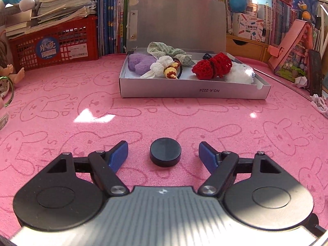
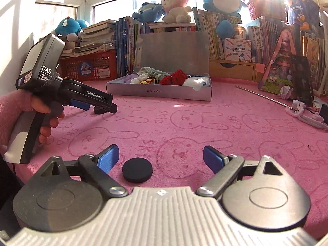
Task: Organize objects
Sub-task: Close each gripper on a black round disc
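On the pink cloth [image 1: 164, 119] in front of you, each gripper has a black puck between its blue fingers. Your left gripper [image 1: 163, 155] stands open, and its puck [image 1: 165, 152] lies flat on the cloth about midway between the pads, touching neither. Your right gripper [image 2: 161, 157] is open too; its puck [image 2: 137, 170] lies nearer the left finger [image 2: 108, 158], just beside it, with a wide stretch of cloth to the right finger [image 2: 213, 158]. Nothing is gripped by either one.

Beyond both grippers, toward the back of the cloth, the grey box [image 1: 194, 91] sits with its lid propped upright behind it. It holds soft pieces side by side: a purple one [image 1: 139, 63], a white and yellow one [image 1: 166, 67], a green checked one [image 1: 164, 50], a red knitted one [image 1: 213, 65] and a white fluffy one [image 1: 239, 74].

In the right wrist view your left hand [image 2: 47, 123], in a pink sleeve, holds the left gripper's handle at the left edge, its fingers low over the cloth, with a dark puck-like shape beneath the tips. A red basket [image 1: 55, 45] and rows of books [image 1: 110, 16] stand behind the box.
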Tool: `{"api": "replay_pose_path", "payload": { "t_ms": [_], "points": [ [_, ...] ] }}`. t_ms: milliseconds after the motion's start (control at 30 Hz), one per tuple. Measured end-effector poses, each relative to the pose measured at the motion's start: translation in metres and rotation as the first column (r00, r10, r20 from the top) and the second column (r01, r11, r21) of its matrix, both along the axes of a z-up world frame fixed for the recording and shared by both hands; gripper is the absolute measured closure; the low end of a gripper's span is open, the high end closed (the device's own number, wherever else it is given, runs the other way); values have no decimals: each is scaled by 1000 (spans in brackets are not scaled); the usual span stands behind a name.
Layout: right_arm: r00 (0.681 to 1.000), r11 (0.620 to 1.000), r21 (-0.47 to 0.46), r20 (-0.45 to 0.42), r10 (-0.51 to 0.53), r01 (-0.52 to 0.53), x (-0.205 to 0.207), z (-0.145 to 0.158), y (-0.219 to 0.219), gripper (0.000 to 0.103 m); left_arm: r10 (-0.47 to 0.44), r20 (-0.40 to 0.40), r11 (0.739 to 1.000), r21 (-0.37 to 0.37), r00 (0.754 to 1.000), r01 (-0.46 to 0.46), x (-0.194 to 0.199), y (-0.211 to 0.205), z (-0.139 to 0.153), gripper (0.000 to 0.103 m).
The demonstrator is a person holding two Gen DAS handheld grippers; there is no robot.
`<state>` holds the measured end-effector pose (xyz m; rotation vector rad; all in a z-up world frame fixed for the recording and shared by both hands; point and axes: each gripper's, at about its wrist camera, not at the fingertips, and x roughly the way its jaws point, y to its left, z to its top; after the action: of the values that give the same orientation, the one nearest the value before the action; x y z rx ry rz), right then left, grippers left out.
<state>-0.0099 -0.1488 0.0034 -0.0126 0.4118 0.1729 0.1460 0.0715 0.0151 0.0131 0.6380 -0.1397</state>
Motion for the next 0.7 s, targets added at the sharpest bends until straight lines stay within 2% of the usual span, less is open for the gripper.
{"api": "replay_pose_path", "payload": {
  "t_ms": [133, 200, 233, 267, 300, 433, 567, 700],
  "points": [
    [1000, 999, -33, 22, -12, 13, -7, -6, 9, 21, 1, -1, 1000, 10, 1000, -1, 0, -1, 0, 23],
    [999, 999, -49, 35, -3, 4, -12, -8, 15, 29, 8, 2, 1000, 13, 1000, -8, 0, -1, 0, 26],
    [999, 999, -52, 39, 2, 0, -13, -10, 18, 34, 16, 6, 1000, 17, 1000, -16, -1, -1, 0, 33],
    [999, 999, -53, 39, 3, -1, -14, -11, 19, 44, 24, 11, 1000, 19, 1000, -24, -2, -1, 0, 40],
    [999, 999, -53, 36, 2, 0, -15, -12, 22, 49, 28, 13, 999, 18, 1000, -29, -2, 0, 1, 42],
    [999, 999, -40, 42, -1, 3, -15, -14, 23, 52, 38, 23, 999, 9, 999, -38, -6, 2, 2, 66],
    [999, 1000, -27, 49, -14, 15, -13, -14, 22, 67, 2, 29, 1000, 3, 1000, -3, -20, -4, 3, 66],
    [998, 1000, -15, 50, -24, 24, -11, -13, 21, 67, -39, 57, 999, 19, 998, 38, -46, -16, 6, 66]
  ]
}}
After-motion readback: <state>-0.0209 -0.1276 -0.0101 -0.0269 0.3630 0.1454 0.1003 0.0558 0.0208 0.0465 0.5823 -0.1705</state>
